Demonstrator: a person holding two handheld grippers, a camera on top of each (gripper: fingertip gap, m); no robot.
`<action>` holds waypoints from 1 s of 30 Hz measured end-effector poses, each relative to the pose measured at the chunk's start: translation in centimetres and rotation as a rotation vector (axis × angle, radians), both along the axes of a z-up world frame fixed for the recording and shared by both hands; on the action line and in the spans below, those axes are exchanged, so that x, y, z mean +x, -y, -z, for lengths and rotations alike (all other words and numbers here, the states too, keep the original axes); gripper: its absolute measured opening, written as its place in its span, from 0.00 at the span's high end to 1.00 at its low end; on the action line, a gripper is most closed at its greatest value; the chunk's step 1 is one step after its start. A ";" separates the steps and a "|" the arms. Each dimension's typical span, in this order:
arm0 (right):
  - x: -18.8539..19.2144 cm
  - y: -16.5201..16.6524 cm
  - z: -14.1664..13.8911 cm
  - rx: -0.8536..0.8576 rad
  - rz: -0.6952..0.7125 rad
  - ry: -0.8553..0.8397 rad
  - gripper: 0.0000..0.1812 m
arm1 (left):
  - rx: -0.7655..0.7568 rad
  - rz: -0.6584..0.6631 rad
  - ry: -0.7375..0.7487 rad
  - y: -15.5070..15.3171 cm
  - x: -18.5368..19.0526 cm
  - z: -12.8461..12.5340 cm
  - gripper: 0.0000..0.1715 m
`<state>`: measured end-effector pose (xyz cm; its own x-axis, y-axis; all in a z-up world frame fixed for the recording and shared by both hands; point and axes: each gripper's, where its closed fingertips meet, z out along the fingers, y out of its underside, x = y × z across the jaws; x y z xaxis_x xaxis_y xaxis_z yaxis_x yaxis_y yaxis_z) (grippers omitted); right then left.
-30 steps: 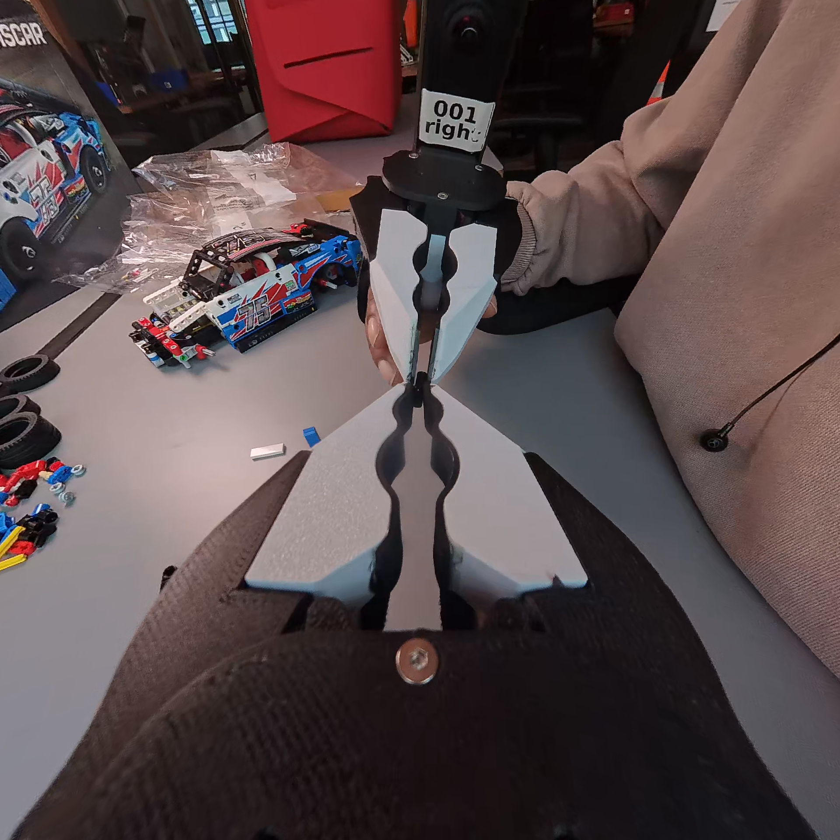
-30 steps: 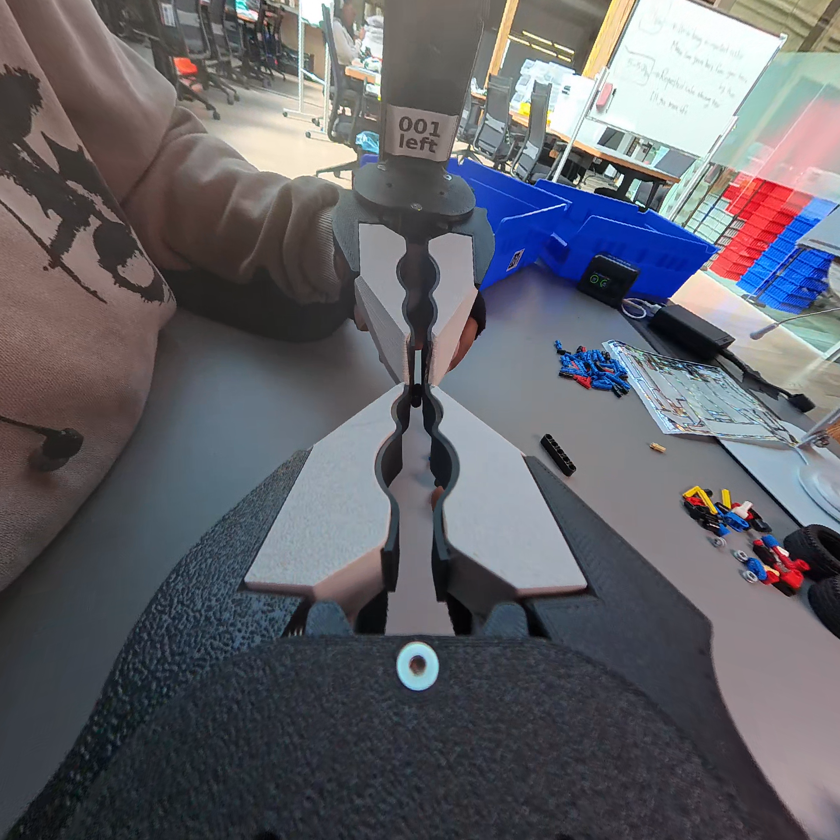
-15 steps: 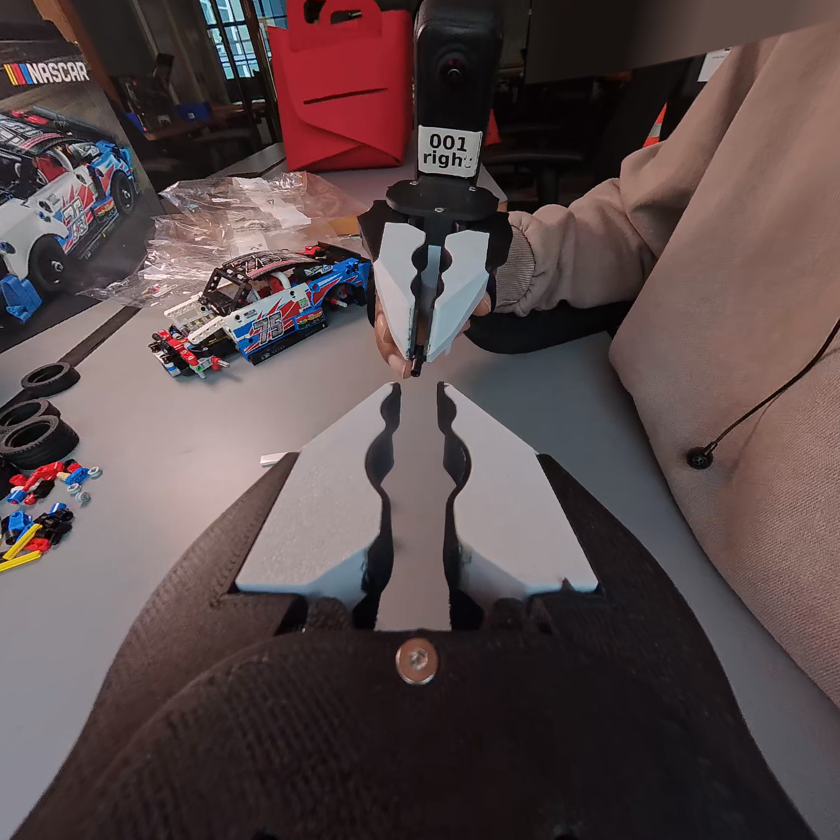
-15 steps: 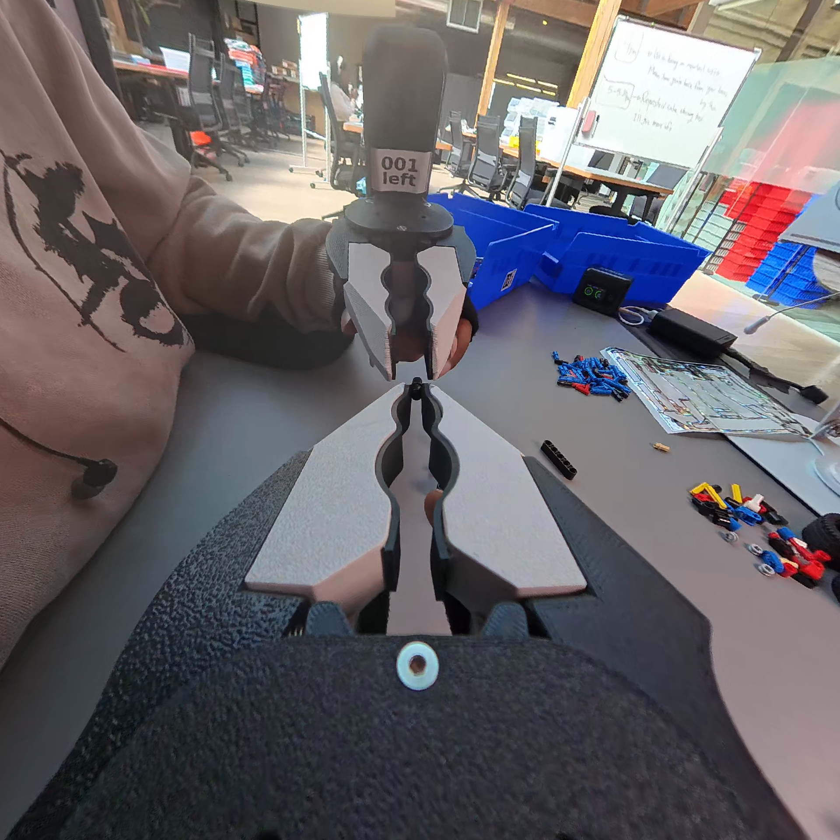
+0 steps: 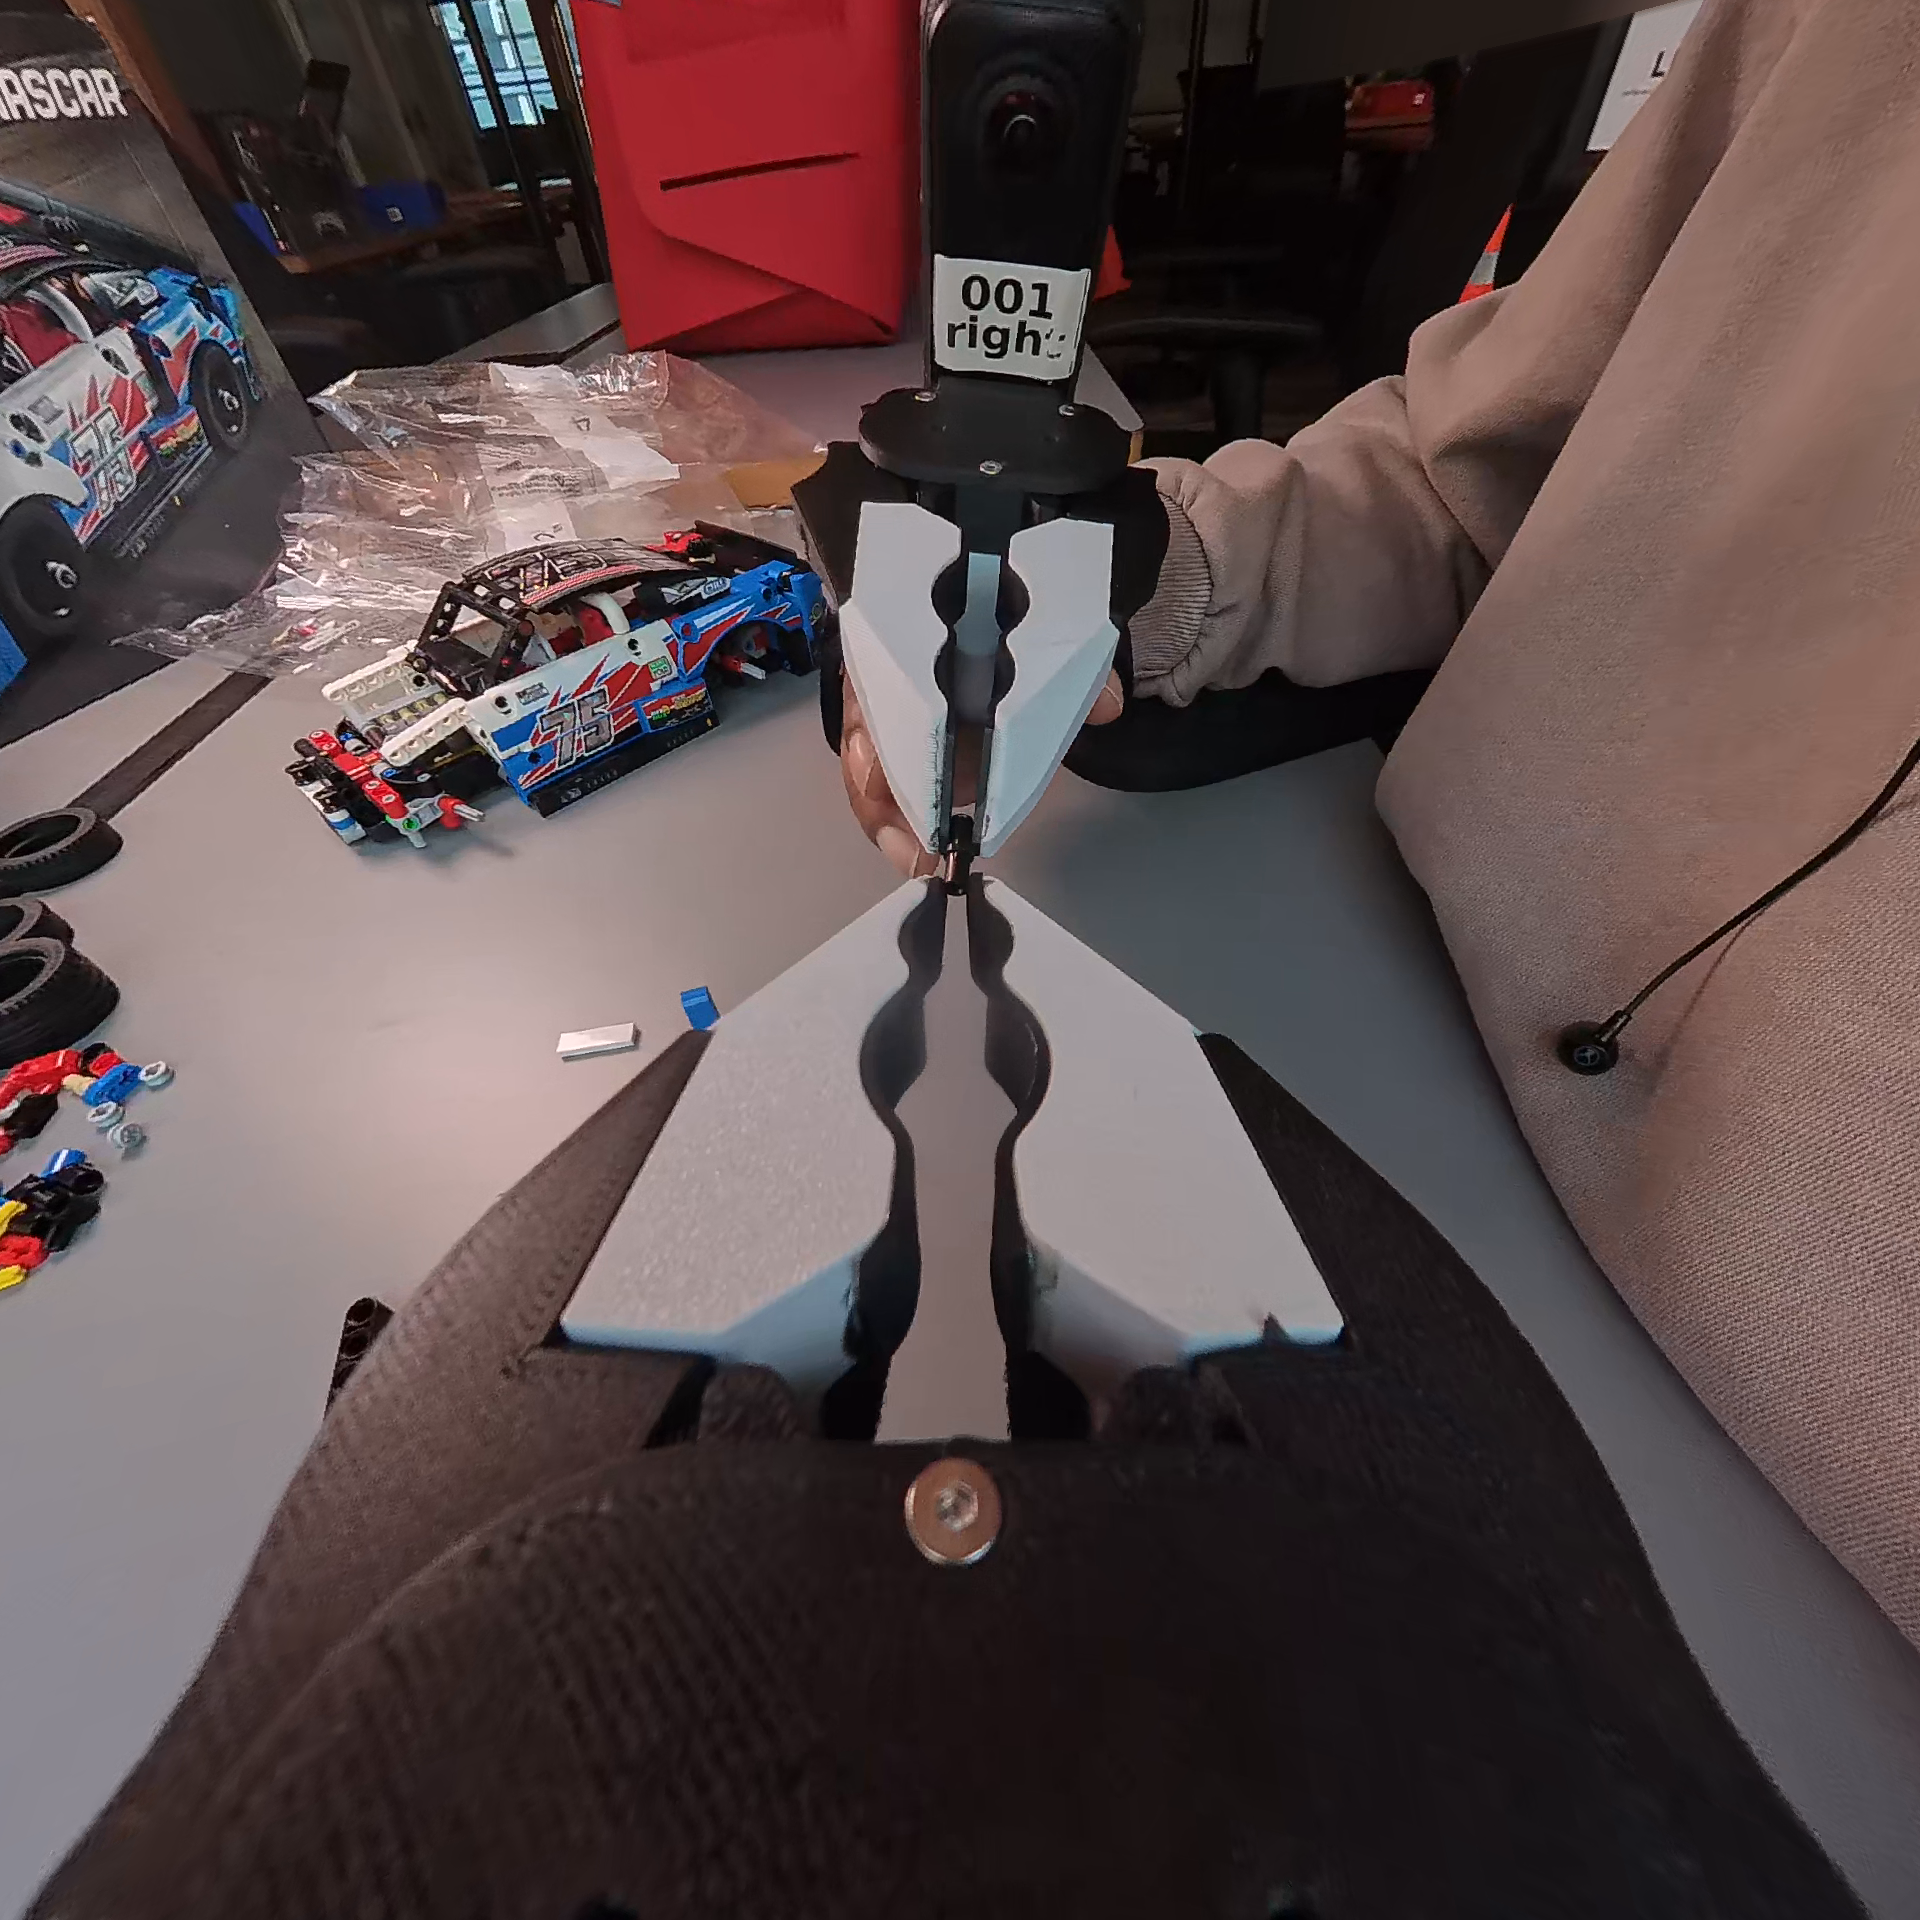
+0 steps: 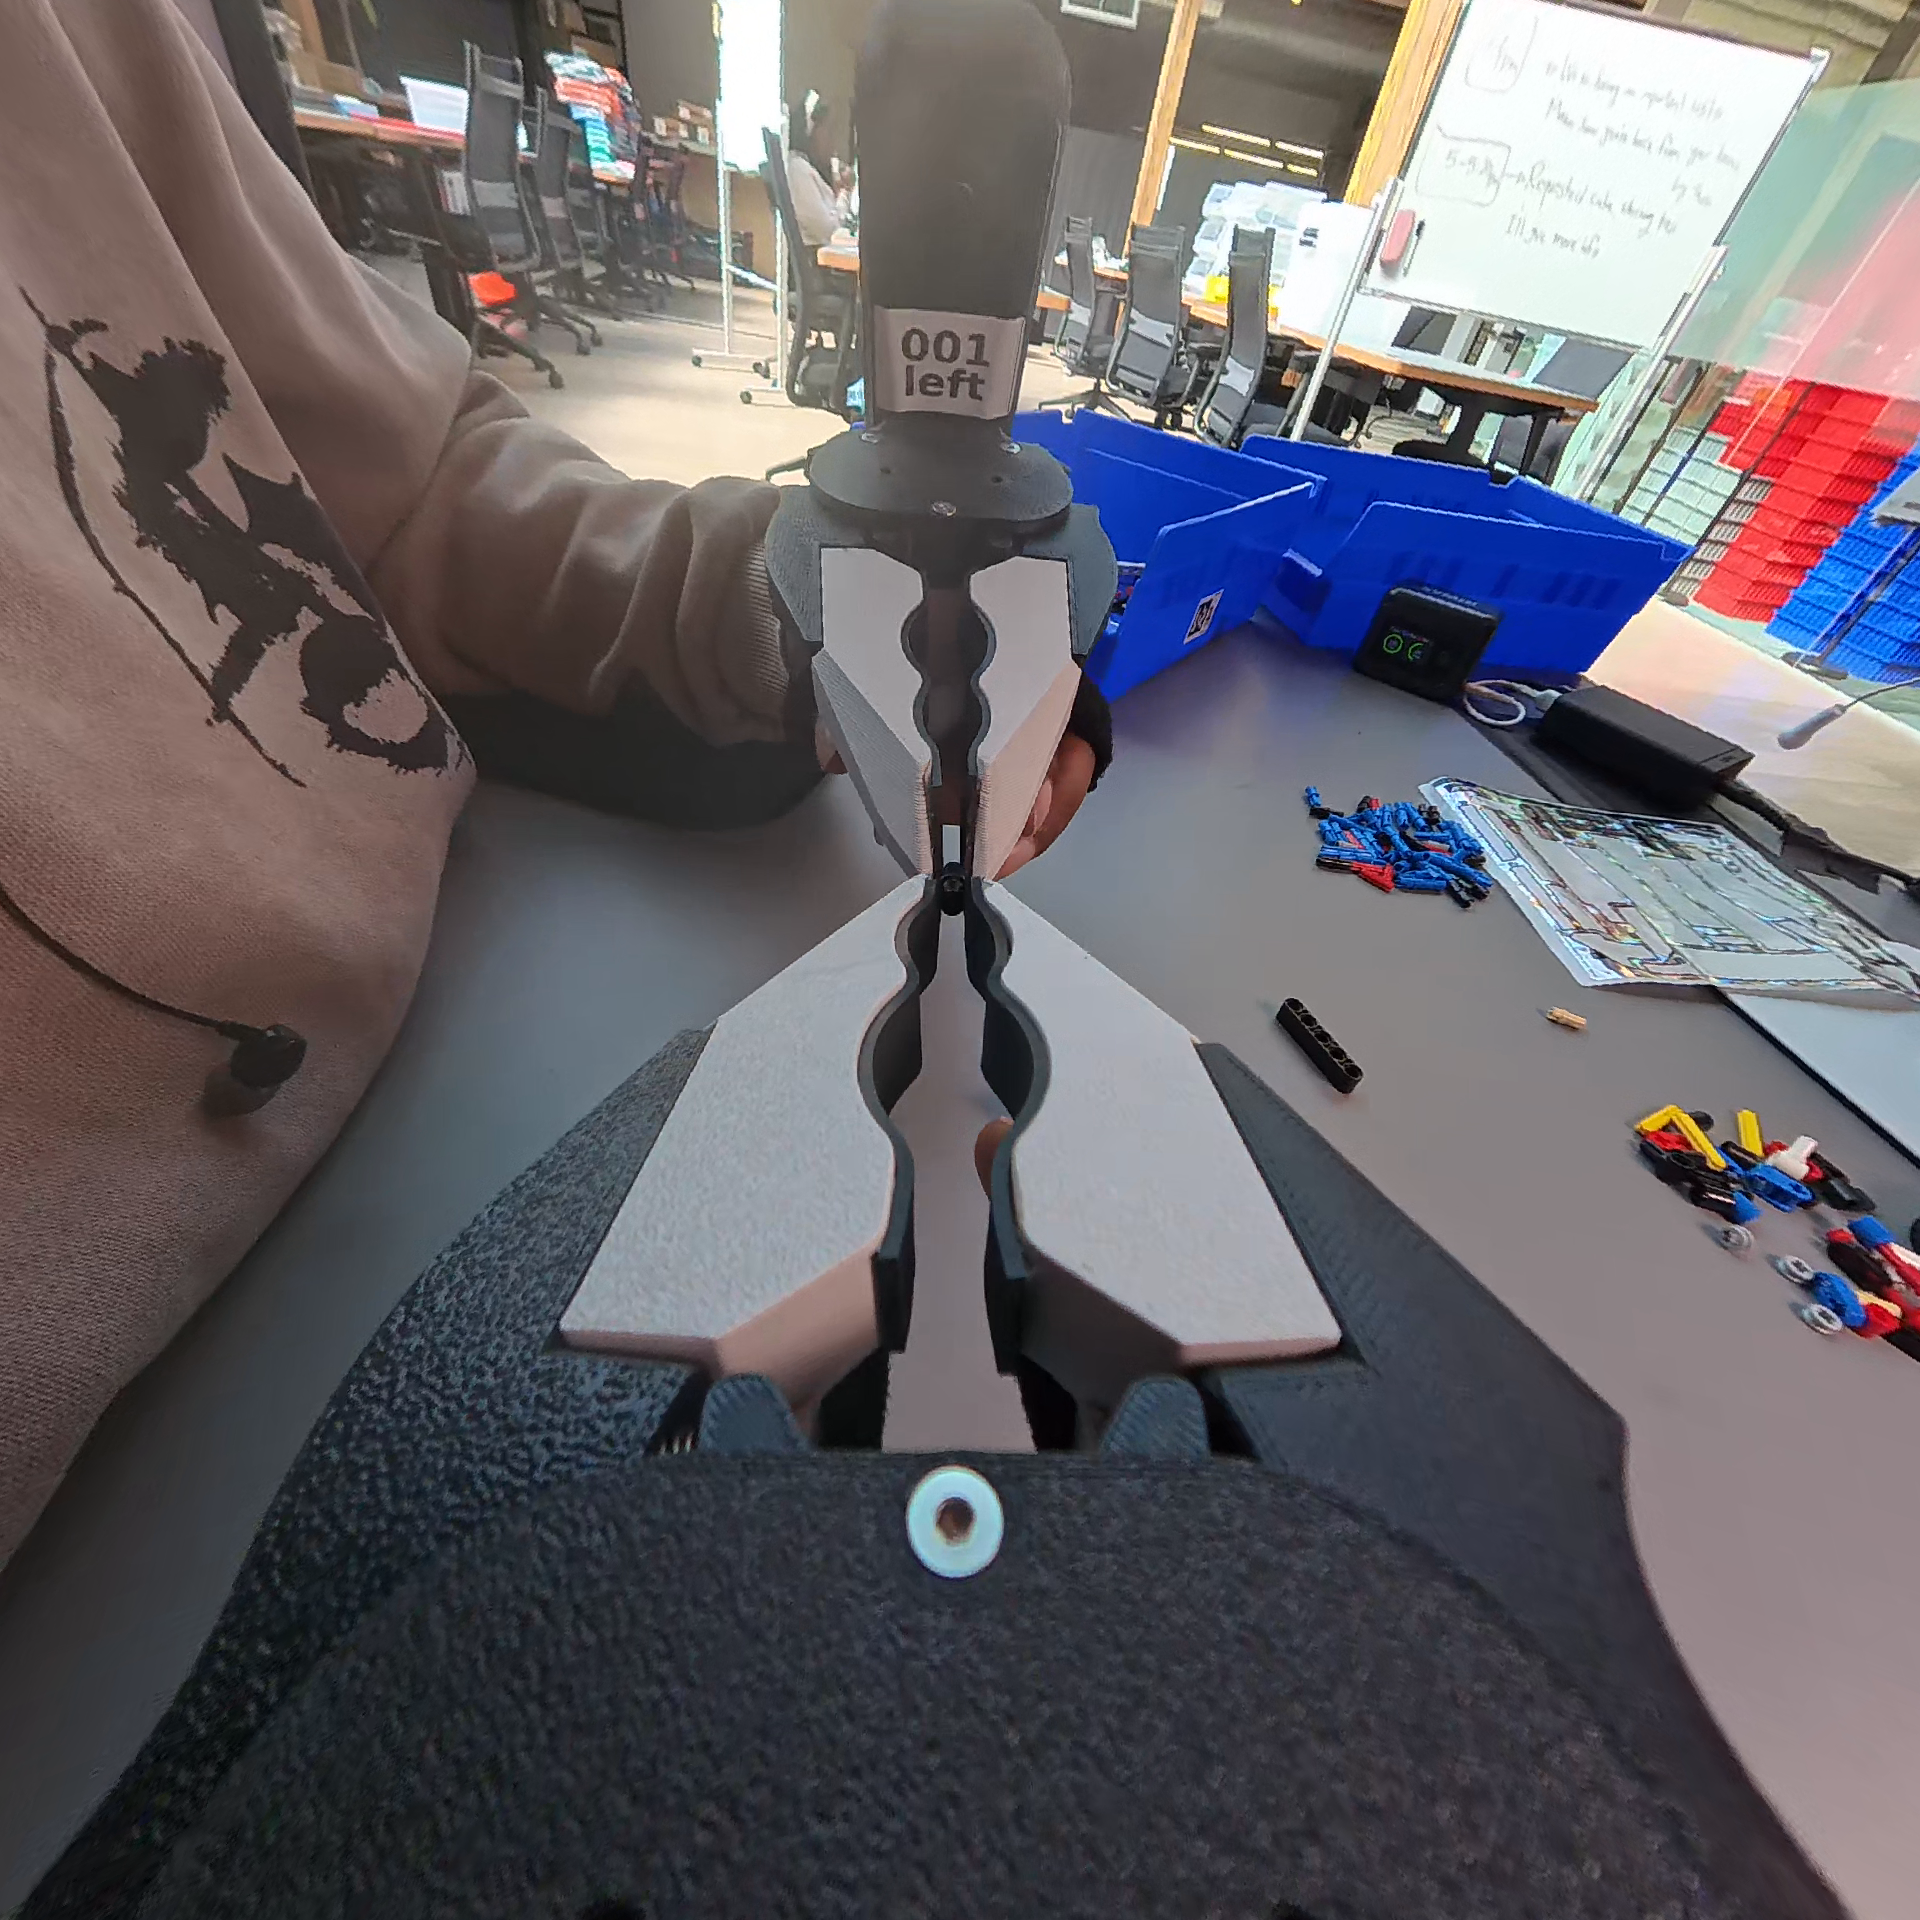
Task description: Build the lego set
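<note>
My left gripper [image 5: 954, 891] and right gripper [image 6: 951, 891] meet tip to tip above the grey table [image 5: 312, 935]. A small black pin [image 5: 958, 852] sits between their tips. Both are shut on it, one at each end. The pin also shows in the right wrist view [image 6: 951, 885]. I cannot tell whether it is one piece or two. The right gripper [image 5: 964, 831] faces me in the left wrist view, and the left gripper [image 6: 951, 847] faces me in the right wrist view. The part-built lego car [image 5: 561, 675] stands behind on the left.
Tyres [image 5: 52, 987], loose small pieces [image 5: 62, 1143], a white tile [image 5: 597, 1039], a blue piece [image 5: 699, 1006], plastic bags [image 5: 499, 457] and the set's box [image 5: 94, 343] lie left. A blue pin pile [image 6: 1392, 847], booklet [image 6: 1683, 904], black beam [image 6: 1320, 1044] and mixed pieces [image 6: 1745, 1164] lie right. My two grippers' fingertips are within a few centimetres of each other. Left tips and right tips are each some 30 cm from the part-built lego car [image 5: 561, 675].
Half a second ago my left gripper was open and drawn back from the right one. Now it has come forward and shut on the pin's end, as one second ago.
</note>
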<state>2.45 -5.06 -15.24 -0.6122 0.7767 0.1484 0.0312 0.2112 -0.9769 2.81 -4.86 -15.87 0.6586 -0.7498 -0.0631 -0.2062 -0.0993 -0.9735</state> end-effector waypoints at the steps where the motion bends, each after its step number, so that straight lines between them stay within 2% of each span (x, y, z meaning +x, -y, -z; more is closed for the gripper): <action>1: 0.0 0.0 0.0 0.004 0.004 -0.001 0.99 | -0.001 -0.001 0.002 0.0 0.0 0.0 0.99; 14: 0.1 0.1 0.2 0.023 -0.001 -0.005 0.96 | -0.007 0.007 0.003 0.0 0.2 0.2 0.99; 25: -0.1 0.2 0.5 0.031 0.004 0.016 0.98 | -0.015 -0.002 0.004 -0.1 0.1 0.3 0.98; 28: -0.4 -0.8 1.1 0.042 0.041 0.066 0.98 | -0.079 -0.077 -0.047 -0.6 -1.8 1.2 0.80; 30: -0.7 -2.3 1.9 0.072 0.096 0.130 0.99 | -0.169 -0.162 -0.111 -0.9 -4.2 2.9 0.77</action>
<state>1.70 -2.77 -17.12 -0.5530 0.8229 0.1307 0.1794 0.2708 -0.9458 -1.39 -3.95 -18.77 0.7667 -0.6415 -0.0248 -0.2795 -0.2987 -0.9125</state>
